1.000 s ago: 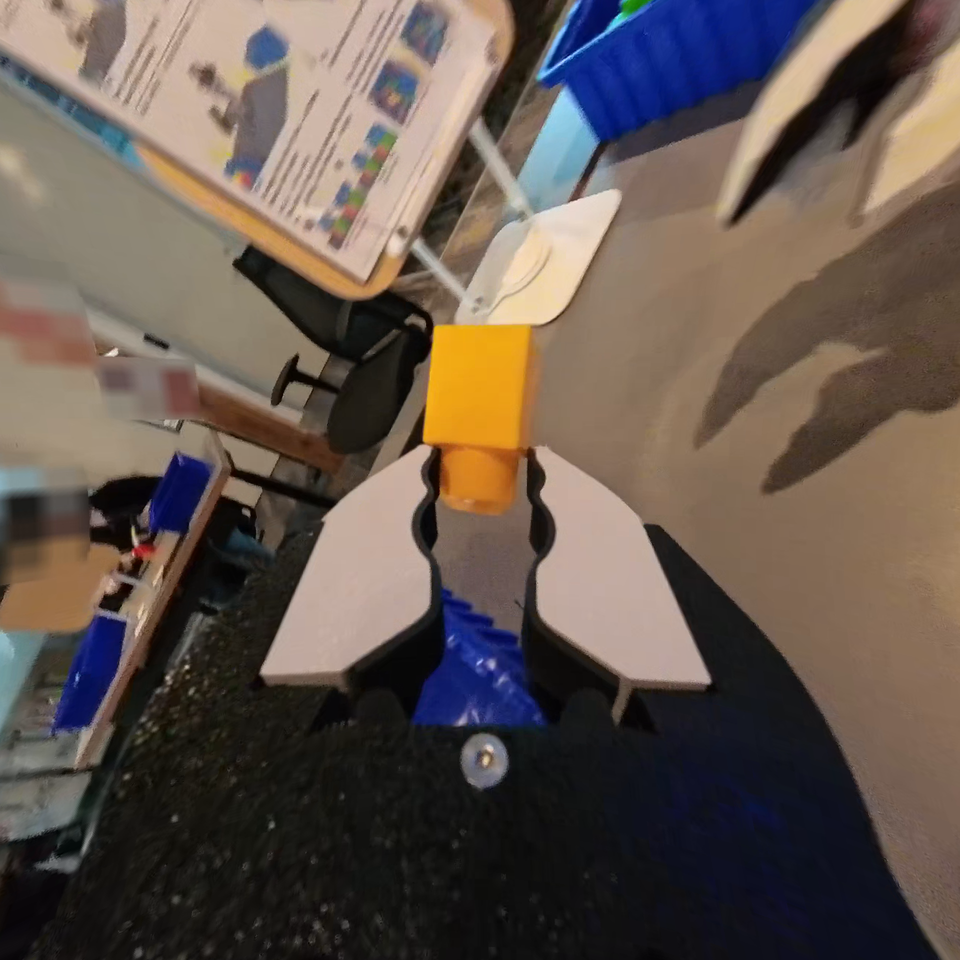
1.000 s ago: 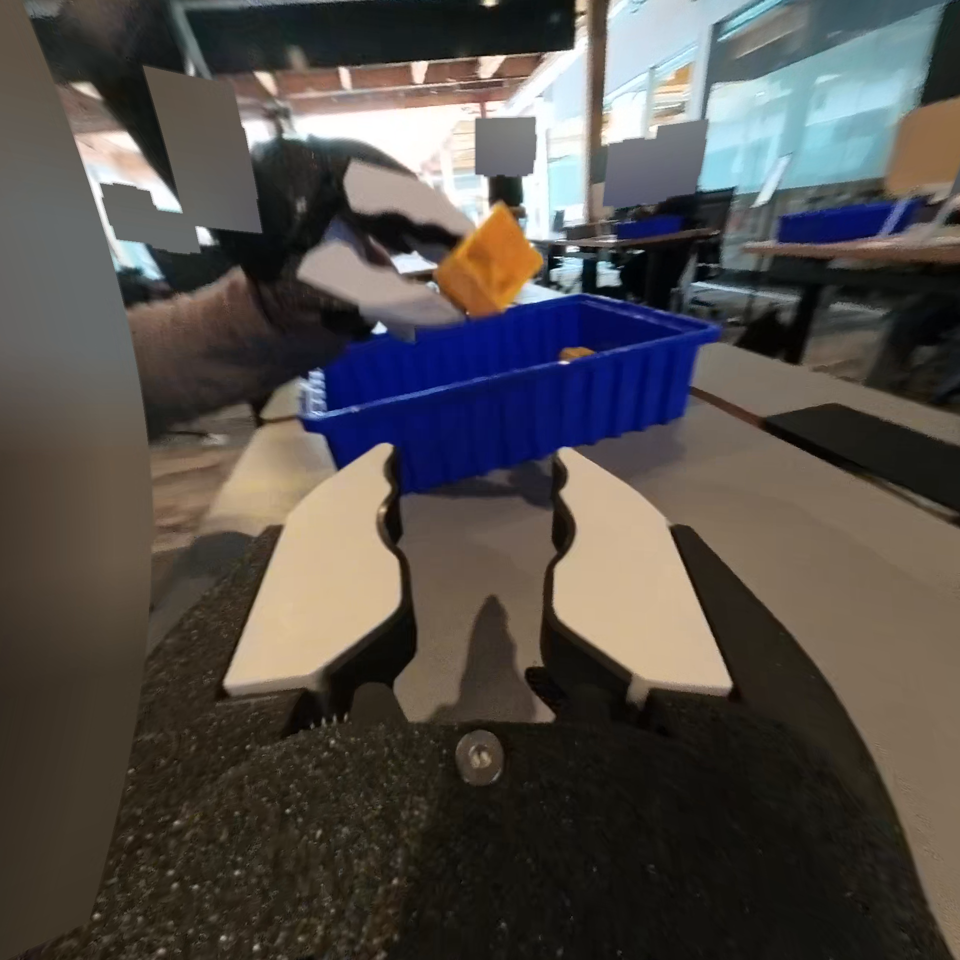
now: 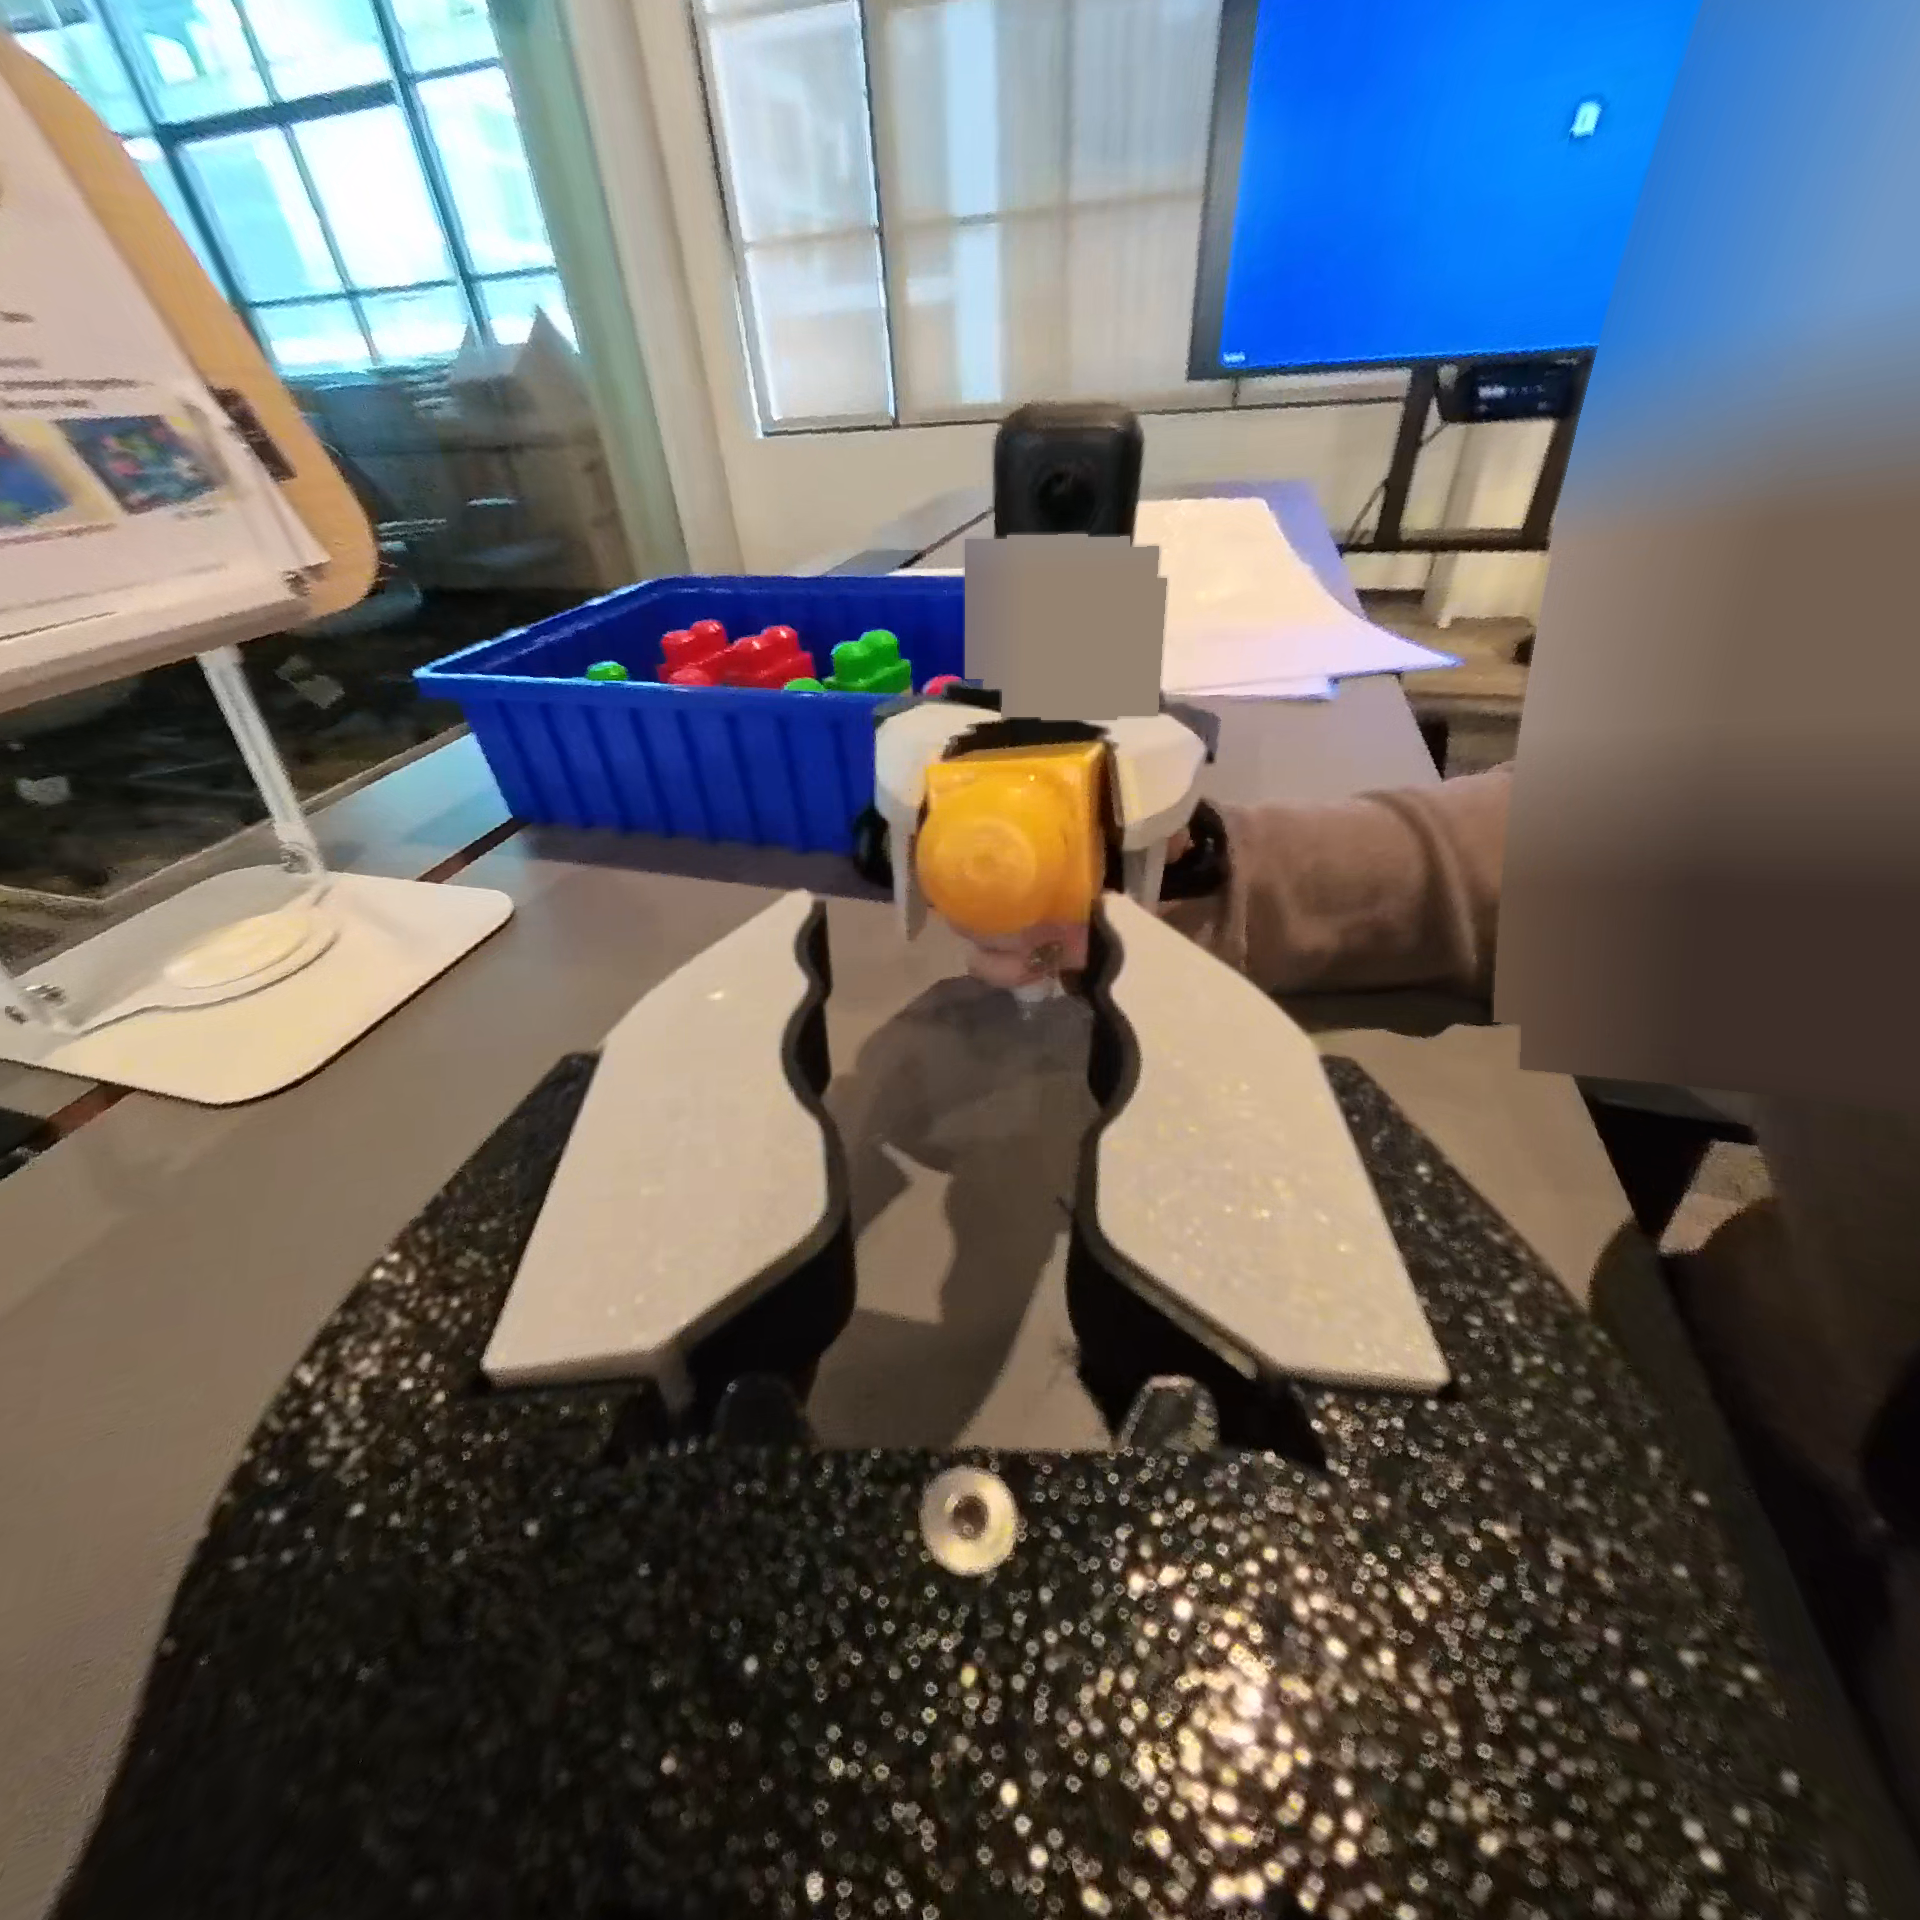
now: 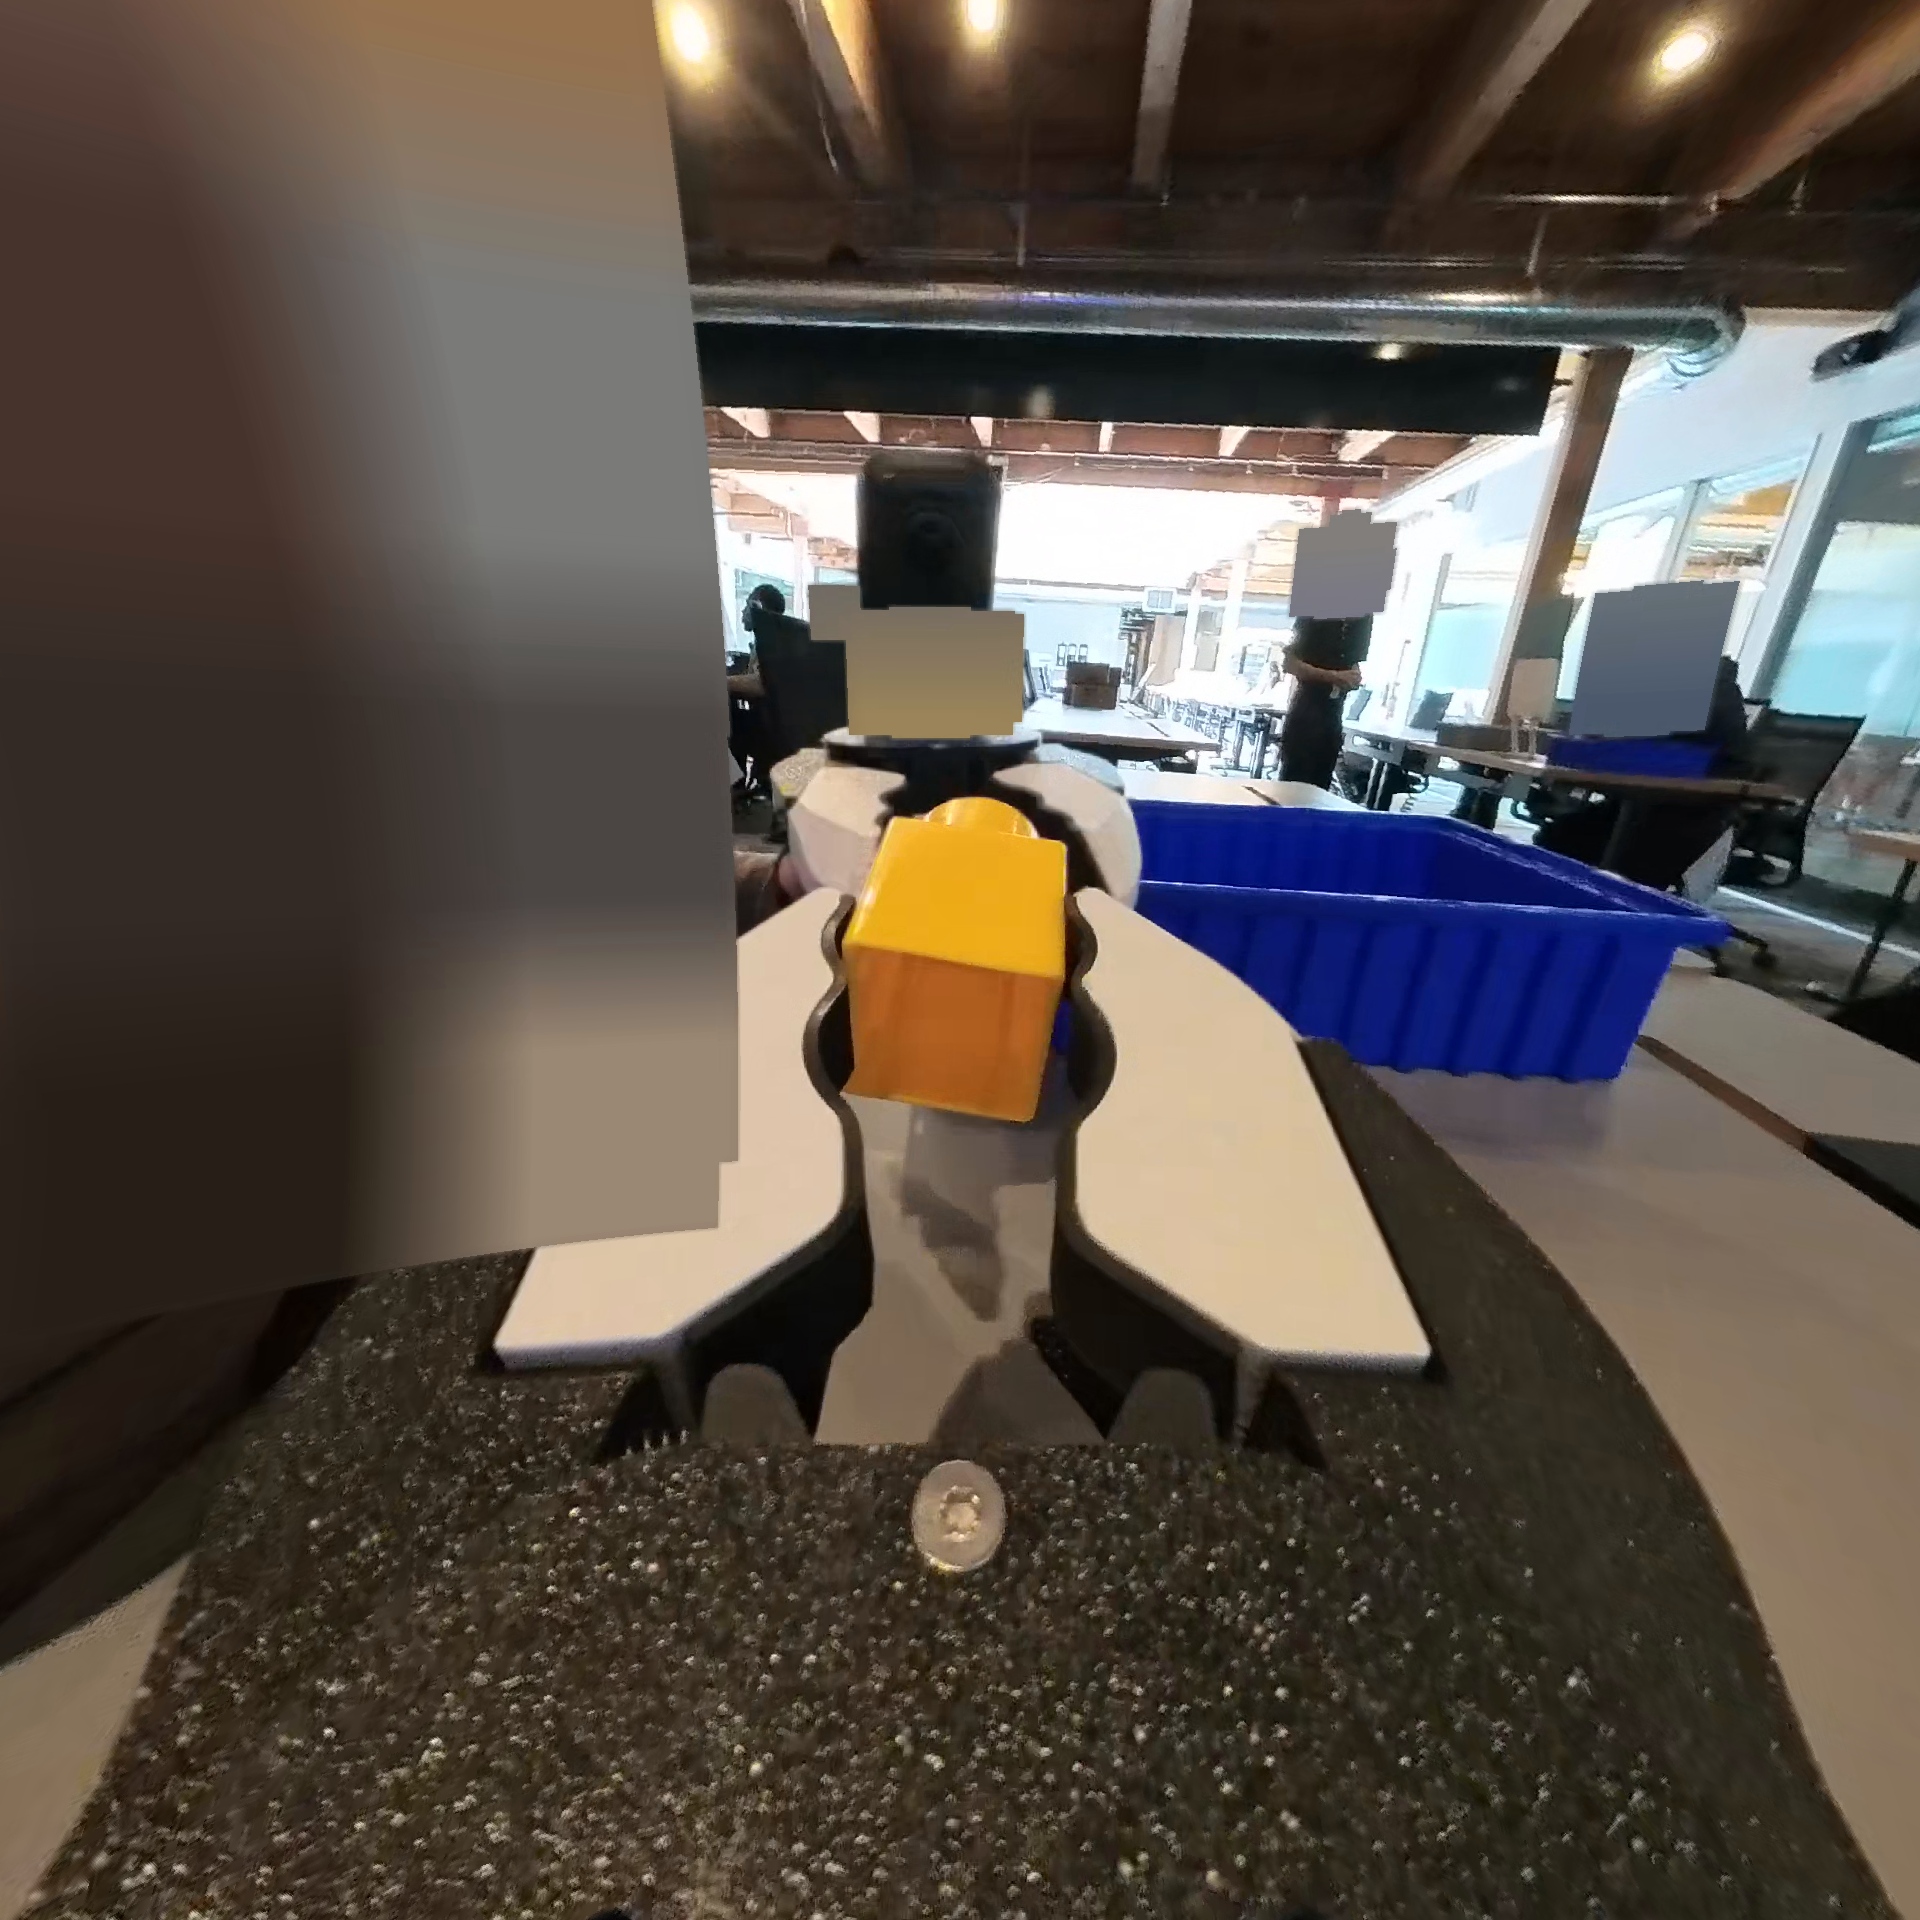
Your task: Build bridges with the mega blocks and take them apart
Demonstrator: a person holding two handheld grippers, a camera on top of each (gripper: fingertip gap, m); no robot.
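Observation:
A yellow one-stud mega block (image 4: 951, 987) sits between the fingertips of my right gripper (image 4: 958, 956), which is shut on its body and holds it above the grey table (image 4: 1662, 1299). Its stud points away, toward my left gripper (image 4: 961, 821), which faces it just beyond. In the left wrist view the block (image 3: 997, 852) shows stud-first, held by the right gripper (image 3: 1013, 831). My left gripper (image 3: 961, 925) is open with its tips just short of the block and holds nothing.
A blue bin (image 3: 675, 758) stands behind on the table, holding red (image 3: 738, 655) and green (image 3: 868, 660) blocks; it also shows in the right wrist view (image 4: 1403, 956). A sheet stand (image 3: 260, 987) is at the left. A person's sleeve (image 3: 1371, 883) reaches in at the right.
The left gripper held the yellow block by its stud; it has let go and opened. The right gripper, empty and open before, has closed on the block. Both grippers now face each other.

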